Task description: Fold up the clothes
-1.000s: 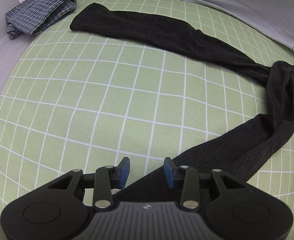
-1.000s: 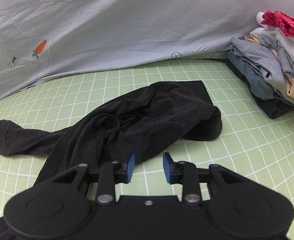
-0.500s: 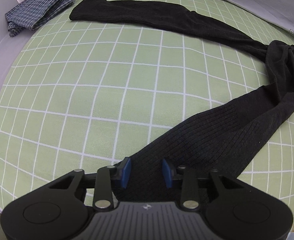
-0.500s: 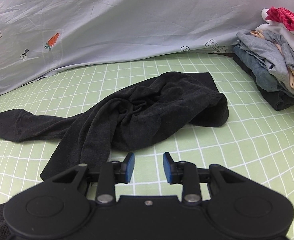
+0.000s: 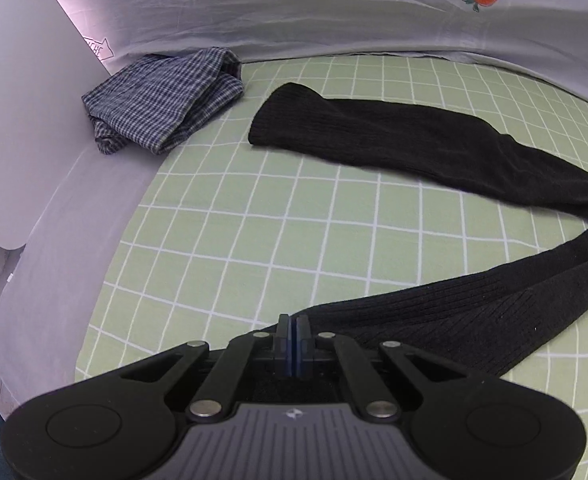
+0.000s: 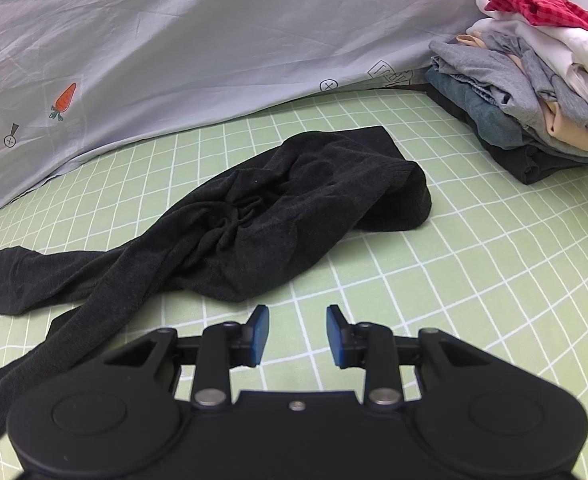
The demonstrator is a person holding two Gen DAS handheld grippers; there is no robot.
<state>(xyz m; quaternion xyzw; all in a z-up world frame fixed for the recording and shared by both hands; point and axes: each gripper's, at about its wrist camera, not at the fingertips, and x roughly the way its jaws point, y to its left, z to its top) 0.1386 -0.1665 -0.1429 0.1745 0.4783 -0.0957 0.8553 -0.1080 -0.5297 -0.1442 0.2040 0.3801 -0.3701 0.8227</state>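
Observation:
A long black knitted pair of leggings (image 5: 433,148) lies spread on the green checked sheet (image 5: 234,240), its two legs running apart. My left gripper (image 5: 294,344) is shut on the cuff end of the near leg (image 5: 453,312). In the right wrist view the bunched waist part of the leggings (image 6: 274,208) lies ahead. My right gripper (image 6: 297,332) is open and empty, just above the sheet (image 6: 453,280), short of the fabric.
A folded blue checked garment (image 5: 162,100) lies at the far left by a grey printed sheet (image 5: 333,8). A stack of folded clothes (image 6: 533,92) stands at the far right. The bed's left edge (image 5: 34,280) drops off.
My left gripper has closed on the near leg's cuff and its view has tilted up toward the far leg. My right gripper has drawn back slightly from the bunched waist.

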